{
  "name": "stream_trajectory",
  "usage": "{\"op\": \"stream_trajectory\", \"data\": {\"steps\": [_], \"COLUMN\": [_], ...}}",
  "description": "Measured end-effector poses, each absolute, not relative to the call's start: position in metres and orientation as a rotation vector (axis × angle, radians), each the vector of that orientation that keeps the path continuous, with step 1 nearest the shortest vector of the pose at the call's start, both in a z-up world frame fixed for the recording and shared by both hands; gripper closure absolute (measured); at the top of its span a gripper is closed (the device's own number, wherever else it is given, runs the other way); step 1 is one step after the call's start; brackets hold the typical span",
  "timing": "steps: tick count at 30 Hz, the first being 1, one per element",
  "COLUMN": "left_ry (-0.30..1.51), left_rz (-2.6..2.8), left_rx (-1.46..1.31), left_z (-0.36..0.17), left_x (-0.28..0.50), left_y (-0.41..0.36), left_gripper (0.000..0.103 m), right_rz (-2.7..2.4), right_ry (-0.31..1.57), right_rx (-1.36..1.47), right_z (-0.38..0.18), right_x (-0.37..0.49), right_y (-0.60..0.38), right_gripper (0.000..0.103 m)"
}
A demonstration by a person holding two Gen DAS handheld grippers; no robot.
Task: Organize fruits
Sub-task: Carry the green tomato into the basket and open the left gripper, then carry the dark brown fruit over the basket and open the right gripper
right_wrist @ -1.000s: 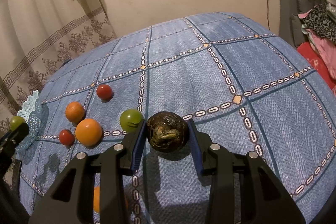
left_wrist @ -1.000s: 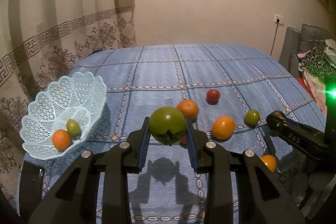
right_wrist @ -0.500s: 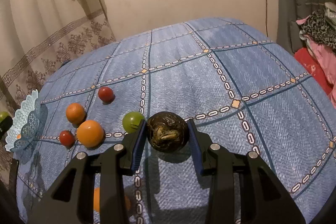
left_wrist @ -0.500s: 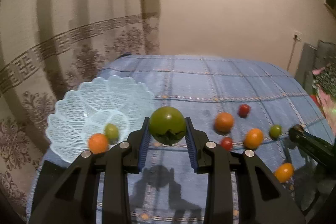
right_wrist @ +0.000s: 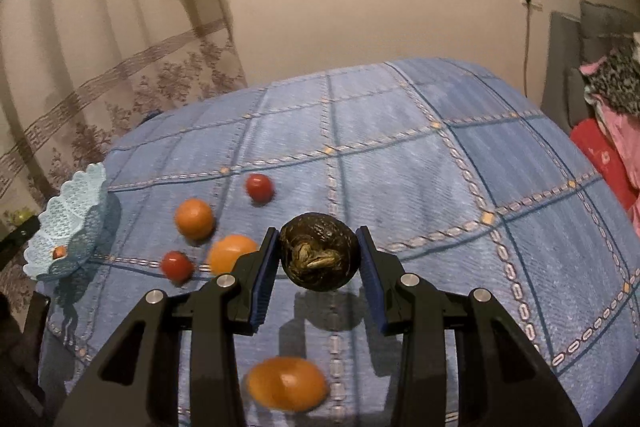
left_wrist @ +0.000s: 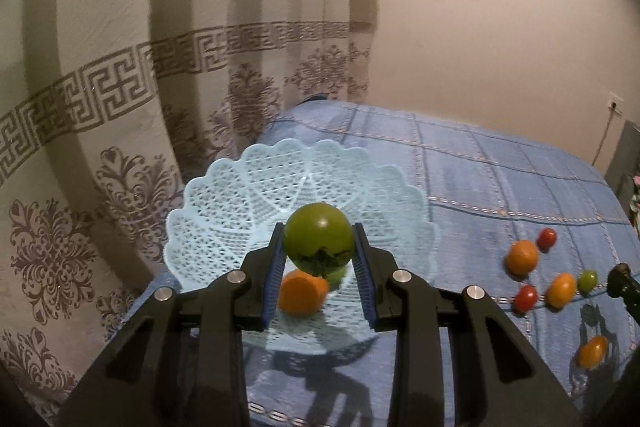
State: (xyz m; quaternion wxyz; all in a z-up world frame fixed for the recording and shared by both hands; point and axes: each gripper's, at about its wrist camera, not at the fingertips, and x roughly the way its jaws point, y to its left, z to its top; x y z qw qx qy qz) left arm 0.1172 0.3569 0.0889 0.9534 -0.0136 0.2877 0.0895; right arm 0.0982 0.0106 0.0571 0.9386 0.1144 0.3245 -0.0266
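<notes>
Here, left gripper [left_wrist: 318,263] clamped on a green tomato [left_wrist: 318,241], held over the lace basket [left_wrist: 224,211] with an orange [left_wrist: 300,295] inside. Further right, right gripper [right_wrist: 318,263] squeezing a dark wrinkled fruit [right_wrist: 318,257] above the blue bedspread [right_wrist: 400,155], loose fruits nearby.

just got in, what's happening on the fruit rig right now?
A person is sorting fruit with two handheld grippers. The left gripper holds a green tomato above the blue lace basket, which already holds an orange fruit. The right gripper holds a dark wrinkled fruit over the blue bedspread.
</notes>
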Motion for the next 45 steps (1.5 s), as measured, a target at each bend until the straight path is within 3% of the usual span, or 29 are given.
{"op": "stream_trajectory", "data": {"steps": [4,5,7,29,32,37,41,45], "left_ry": [0.607,0.606,0.579,0.543,0.539,0.544,0.542,0.544], "left_rz": [0.185,0.184,0.204,0.282,0.284,0.274,0.275,0.276], "left_rx": [-0.059,-0.073,-0.079,-0.208,-0.221,-0.223,-0.227,-0.230], "left_z": [0.082,0.081,0.082,0.097,0.097,0.097,0.097,0.096], "left_x": [0.120,0.120,0.116,0.101,0.103,0.103,0.105,0.105], "left_y": [0.371,0.375,0.378,0.418,0.420,0.419,0.419,0.419], "left_gripper": [0.067,0.055,0.043,0.036,0.028,0.028,0.023,0.022], "right_rz": [-0.009,0.004,0.029,0.347,0.318,0.350,0.355,0.359], "right_ry": [0.651,0.649,0.647,0.603,0.651,0.769,0.835,0.878], "right_rx": [0.200,0.191,0.176,0.055,0.084,0.104,0.095,0.079], "right_z": [0.068,0.070,0.074,0.113,0.103,0.071,0.048,0.034], "right_x": [0.102,0.103,0.104,0.126,0.130,0.122,0.111,0.104], "right_y": [0.034,0.041,0.054,0.195,0.183,0.172,0.172,0.175], "right_gripper": [0.064,0.064,0.064,0.064,0.063,0.059,0.050,0.050]}}
